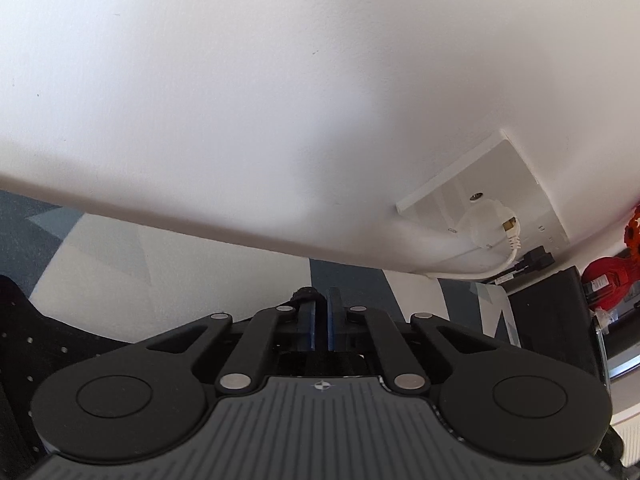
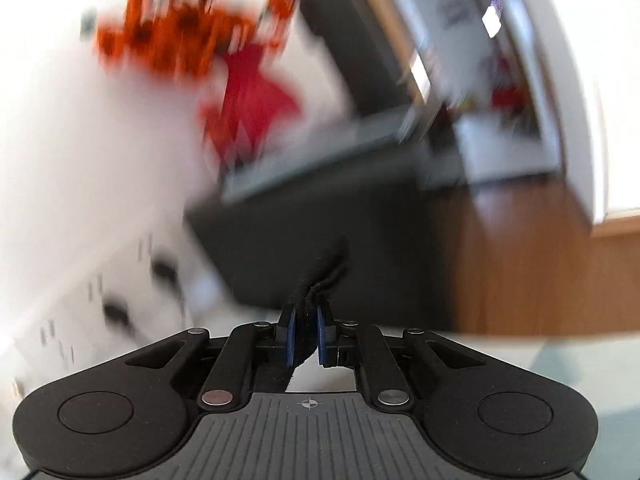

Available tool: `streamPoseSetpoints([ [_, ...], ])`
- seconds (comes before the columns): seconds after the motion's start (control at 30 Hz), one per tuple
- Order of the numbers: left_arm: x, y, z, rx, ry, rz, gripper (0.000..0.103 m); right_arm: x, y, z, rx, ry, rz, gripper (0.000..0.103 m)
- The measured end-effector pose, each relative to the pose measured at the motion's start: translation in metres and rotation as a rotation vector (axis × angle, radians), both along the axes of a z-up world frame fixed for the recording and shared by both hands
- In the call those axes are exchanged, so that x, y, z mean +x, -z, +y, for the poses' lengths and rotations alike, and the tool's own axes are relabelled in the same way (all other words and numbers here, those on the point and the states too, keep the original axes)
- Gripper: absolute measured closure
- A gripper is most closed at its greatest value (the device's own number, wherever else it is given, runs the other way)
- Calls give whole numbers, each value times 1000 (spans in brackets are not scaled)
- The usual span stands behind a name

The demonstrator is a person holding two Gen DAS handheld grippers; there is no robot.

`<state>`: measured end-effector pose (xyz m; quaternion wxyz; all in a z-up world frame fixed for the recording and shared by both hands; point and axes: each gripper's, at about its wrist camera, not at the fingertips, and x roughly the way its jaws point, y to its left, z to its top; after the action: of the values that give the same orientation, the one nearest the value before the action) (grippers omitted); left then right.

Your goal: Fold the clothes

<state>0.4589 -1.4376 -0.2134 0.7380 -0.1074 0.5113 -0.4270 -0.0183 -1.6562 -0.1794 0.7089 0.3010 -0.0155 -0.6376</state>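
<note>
- L gripper (image 1: 320, 316): blue pads nearly together, clamped on a bit of black cloth (image 1: 305, 295); a small bunched tip pokes out just past the fingertips, left of centre.
- More black fabric, w/ small dots, spreads at the far left edge of the L view, beside the gripper body; can't tell if it's the same piece.
- L view faces a white wall (image 1: 240, 100) above a grey, blue & white patterned surface (image 1: 100, 272).
- Wall plate (image 1: 480, 200) at right w/ a white plug (image 1: 484, 228) in it and a white cable running off along the bottom of the wall.
- Red & orange items (image 1: 608, 284) at the far right edge; dark box beside them.
- R gripper (image 2: 307, 334): pads closed on a strip of black cloth (image 2: 326, 276); fabric passes between the fingers, sticks up past the tips in a crumpled fold, & trails down toward the body.
- R view heavily blurred. Readable: white wall at left, orange shape (image 2: 172, 36) up top, red shape (image 2: 252, 100) under it, dark block (image 2: 320, 248) mid-frame, wood-toned panel (image 2: 528, 264) at right, pale surface below.
- Rest of garment hidden in both views; only the pinched parts show.
</note>
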Motion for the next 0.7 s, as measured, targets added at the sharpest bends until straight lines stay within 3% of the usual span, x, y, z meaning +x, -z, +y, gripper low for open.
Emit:
streamPoseSetpoints([
  [0.1, -6, 5, -8, 17, 21, -12, 98, -25, 5, 3, 42, 52, -10, 94],
  [0.2, -18, 12, -19, 48, 71, -4, 97, -47, 26, -1, 169, 116, -60, 94],
  [0.27, -28, 8, -27, 73, 130, -45, 89, -59, 39, 0, 234, 162, -102, 94],
  [0.3, -32, 3, -30, 87, 169, -67, 75, -62, 44, 1, 251, 176, -110, 94],
  [0.33, -36, -1, -34, 100, 214, -78, 52, -65, 47, 2, 262, 187, -113, 94],
  [0.4, -45, -15, -38, 133, 294, -113, 29, -66, 51, 3, 280, 198, -121, 93],
  [0.57, -65, -60, -19, 119, 460, -256, 28, -63, 40, 11, 247, 179, -140, 93],
  [0.7, -55, -87, 20, 44, 417, -265, 24, -42, 13, 28, 160, 64, -138, 93],
])
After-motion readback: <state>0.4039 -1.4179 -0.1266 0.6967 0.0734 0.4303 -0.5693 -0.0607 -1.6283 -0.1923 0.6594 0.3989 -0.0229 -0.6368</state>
